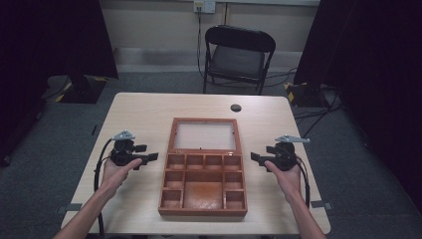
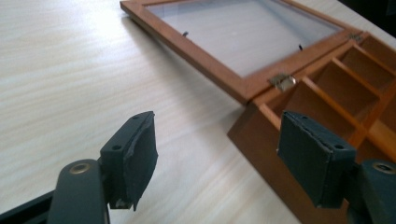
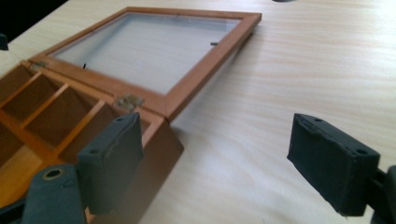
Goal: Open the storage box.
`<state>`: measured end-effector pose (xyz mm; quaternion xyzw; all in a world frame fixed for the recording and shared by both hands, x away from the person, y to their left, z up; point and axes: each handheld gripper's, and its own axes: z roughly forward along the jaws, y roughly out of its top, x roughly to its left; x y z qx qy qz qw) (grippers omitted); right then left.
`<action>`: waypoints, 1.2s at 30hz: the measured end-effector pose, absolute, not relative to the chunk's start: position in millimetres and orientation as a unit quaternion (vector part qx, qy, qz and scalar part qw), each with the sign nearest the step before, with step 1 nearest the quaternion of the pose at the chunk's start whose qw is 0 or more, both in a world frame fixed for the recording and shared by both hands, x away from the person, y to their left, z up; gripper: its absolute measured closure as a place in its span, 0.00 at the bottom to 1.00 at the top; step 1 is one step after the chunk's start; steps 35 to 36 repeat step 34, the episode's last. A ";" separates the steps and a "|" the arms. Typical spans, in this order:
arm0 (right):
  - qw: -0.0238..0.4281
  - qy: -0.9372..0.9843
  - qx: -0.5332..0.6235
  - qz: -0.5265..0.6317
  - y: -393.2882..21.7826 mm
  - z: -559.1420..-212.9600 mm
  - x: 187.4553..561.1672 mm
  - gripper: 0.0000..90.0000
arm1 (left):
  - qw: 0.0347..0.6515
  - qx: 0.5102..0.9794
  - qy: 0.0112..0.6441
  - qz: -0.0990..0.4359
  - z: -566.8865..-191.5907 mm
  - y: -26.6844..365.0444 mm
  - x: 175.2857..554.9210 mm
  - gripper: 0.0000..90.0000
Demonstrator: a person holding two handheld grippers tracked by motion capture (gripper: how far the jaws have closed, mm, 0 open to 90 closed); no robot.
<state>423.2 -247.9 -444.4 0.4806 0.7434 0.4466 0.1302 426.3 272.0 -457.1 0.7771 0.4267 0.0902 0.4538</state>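
Glossy wood box [image 1: 203, 191] w/ glass lid [image 1: 204, 135]

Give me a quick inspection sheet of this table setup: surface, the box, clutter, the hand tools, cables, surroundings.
Surface: pale wooden table, bare around the box.
Job's things: reddish-brown wooden compartment box, empty; its glass-paned lid lies open flat behind it.
Clutter: small round dark spot near the far edge.
Grippers: left gripper and right gripper flank the box, jaws open, holding nothing.
Cables: black cable trails from the left gripper.
Surroundings: black folding chair, grey floor, dark curtains.
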 end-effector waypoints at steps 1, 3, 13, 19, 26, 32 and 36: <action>0.131 0.744 0.481 0.444 -249.3 -444.1 420.3 0.19 | 0.455 0.775 0.431 0.089 -458.9 274.7 423.2 0.31; 0.136 0.748 0.484 0.433 -253.3 -444.5 412.1 0.19 | 0.448 0.778 0.431 0.092 -462.0 278.8 418.0 0.30; 0.143 0.754 0.506 0.394 -281.1 -460.6 377.5 0.19 | 0.395 0.787 0.462 0.101 -479.7 301.0 398.6 0.24; 0.155 0.759 0.525 0.353 -291.6 -478.7 370.6 0.18 | 0.361 0.782 0.496 0.117 -489.8 310.3 392.5 0.22; 0.207 0.762 0.531 0.308 -292.5 -493.3 371.5 0.15 | 0.341 0.783 0.478 0.208 -501.1 303.6 386.7 0.16; 0.230 0.756 0.519 0.326 -290.5 -499.9 369.4 0.12 | 0.342 0.777 0.485 0.209 -502.8 303.6 387.9 0.10; 0.231 0.755 0.520 0.326 -290.2 -500.0 369.7 0.12 | 0.342 0.777 0.485 0.209 -502.8 303.6 388.0 0.10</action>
